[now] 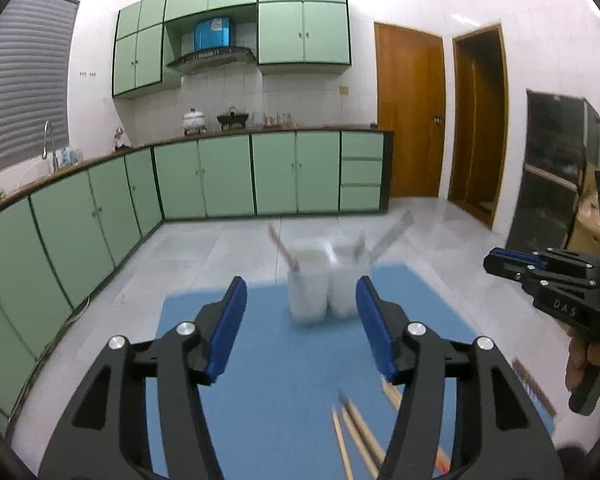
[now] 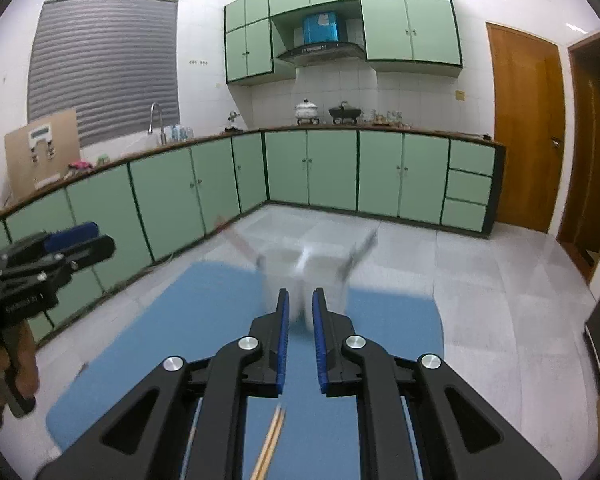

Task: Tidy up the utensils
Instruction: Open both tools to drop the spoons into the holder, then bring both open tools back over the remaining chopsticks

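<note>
Two white holder cups [image 1: 308, 296] stand side by side at the far end of a blue mat [image 1: 268, 384], blurred. A reddish stick [image 1: 281, 245] leans in the left cup and a metal utensil [image 1: 392, 236] in the right one. Wooden chopsticks [image 1: 356, 436] lie loose on the mat just below my left gripper [image 1: 301, 280], which is open with nothing between its pads. My right gripper [image 2: 301, 291] is shut and empty, pointing at the cups [image 2: 324, 268], with chopsticks [image 2: 272, 440] under it. Each gripper shows in the other's view: the right gripper [image 1: 496, 258] and the left gripper [image 2: 96, 236].
The mat lies on a pale tiled floor [image 1: 220, 248]. Green base cabinets [image 1: 228, 176] run along the left and far sides. A wooden door [image 1: 412, 112] and a dark cabinet [image 1: 556, 168] stand to the right. A reddish stick [image 1: 534, 388] lies by the mat's right edge.
</note>
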`<state>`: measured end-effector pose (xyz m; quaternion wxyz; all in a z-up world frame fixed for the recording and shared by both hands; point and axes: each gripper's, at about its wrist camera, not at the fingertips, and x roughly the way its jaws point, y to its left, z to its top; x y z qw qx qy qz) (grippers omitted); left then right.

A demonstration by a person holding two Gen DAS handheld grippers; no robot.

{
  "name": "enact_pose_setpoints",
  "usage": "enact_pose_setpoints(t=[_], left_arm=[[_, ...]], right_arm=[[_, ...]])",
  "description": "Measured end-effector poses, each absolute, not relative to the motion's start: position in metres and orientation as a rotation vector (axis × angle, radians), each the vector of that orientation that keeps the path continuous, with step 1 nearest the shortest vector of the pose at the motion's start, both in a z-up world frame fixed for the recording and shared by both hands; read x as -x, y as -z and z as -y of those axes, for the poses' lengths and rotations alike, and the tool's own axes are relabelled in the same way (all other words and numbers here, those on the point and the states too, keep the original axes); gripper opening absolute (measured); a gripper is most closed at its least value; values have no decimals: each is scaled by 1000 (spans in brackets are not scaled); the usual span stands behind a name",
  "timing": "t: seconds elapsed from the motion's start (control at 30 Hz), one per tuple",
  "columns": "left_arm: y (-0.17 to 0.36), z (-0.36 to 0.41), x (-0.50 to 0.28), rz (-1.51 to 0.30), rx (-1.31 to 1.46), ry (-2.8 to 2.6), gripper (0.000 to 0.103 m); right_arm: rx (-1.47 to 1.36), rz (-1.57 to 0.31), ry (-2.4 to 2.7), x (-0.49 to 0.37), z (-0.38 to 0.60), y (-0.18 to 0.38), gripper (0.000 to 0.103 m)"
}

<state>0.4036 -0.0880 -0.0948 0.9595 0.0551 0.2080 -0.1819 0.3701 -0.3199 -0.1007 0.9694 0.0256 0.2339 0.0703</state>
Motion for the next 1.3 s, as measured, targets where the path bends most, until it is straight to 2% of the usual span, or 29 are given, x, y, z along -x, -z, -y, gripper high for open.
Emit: enact_pose_setpoints(t=[0.27,0.5,0.97,1.3], left_arm=[[175,48,-288,-590,-12,318,57],[223,55,-243,-667,-41,297,56],[272,66,-249,-772,-90,284,54],[286,67,-262,-831,-64,277,53]], right_arm=[[-117,-567,-93,-242,290,186,12],[-174,-612,-63,-206,263,233,12],[-170,-695,-58,-217,247,272,12],[-172,-704,-47,-234,245,282,12]])
